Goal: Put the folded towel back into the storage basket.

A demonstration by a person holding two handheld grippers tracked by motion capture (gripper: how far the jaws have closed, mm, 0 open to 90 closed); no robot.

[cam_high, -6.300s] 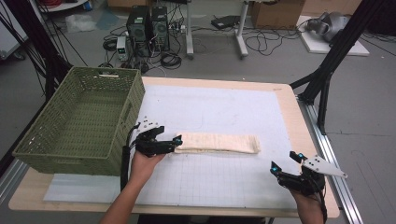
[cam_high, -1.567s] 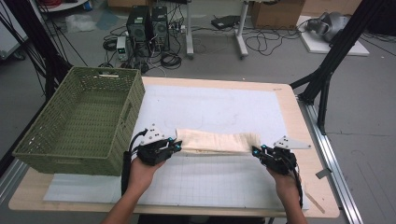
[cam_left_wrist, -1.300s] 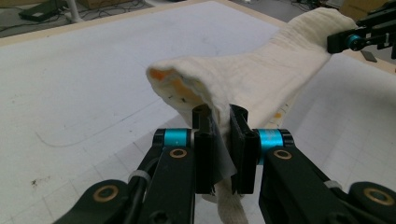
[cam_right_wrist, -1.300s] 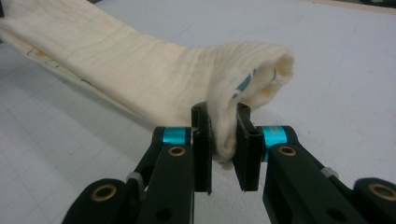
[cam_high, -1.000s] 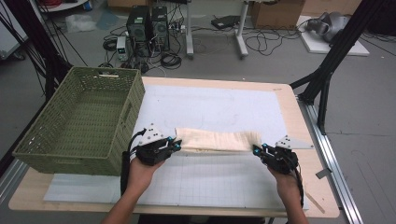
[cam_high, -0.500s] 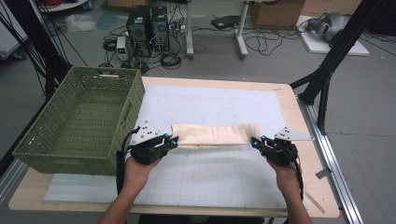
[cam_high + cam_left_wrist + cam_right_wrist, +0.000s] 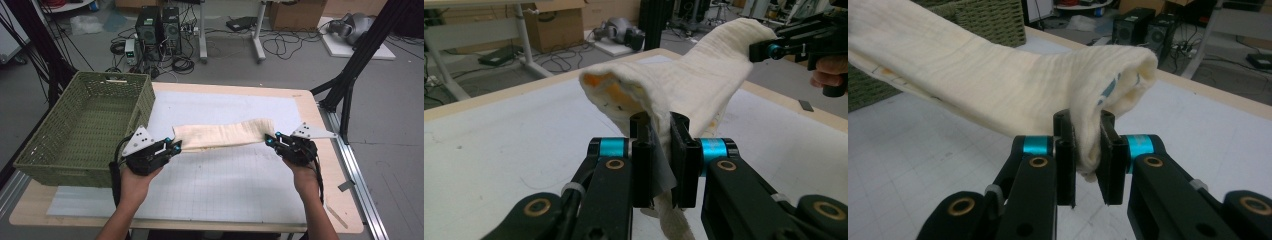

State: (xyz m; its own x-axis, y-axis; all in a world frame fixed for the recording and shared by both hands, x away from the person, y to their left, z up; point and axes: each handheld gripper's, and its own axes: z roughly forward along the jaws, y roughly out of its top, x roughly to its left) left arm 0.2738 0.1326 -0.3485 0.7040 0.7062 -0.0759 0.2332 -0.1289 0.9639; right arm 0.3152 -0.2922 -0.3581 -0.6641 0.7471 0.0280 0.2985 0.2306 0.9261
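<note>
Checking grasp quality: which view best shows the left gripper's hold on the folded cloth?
The left gripper view: the cloth sits pinched between the left gripper. The high view shows the hold small; the right gripper view shows the cloth's far end.

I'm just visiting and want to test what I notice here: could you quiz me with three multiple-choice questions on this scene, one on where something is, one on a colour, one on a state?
1. Where is the basket?
A. at the table's left side
B. at the table's right side
C. on the floor

2. What colour is the folded cloth?
A. dark blue
B. cream
C. red

3. How is the cloth held?
A. lying flat, untouched
B. gripped by one tool only
C. gripped at both ends and lifted

Answers:
1 A: the high view shows the green basket standing on the table's left edge.
2 B: the cloth is cream in the high view and both gripper views.
3 C: the left tool and the right tool each pinch one end of the cloth, which hangs between them above the white mat.
</note>
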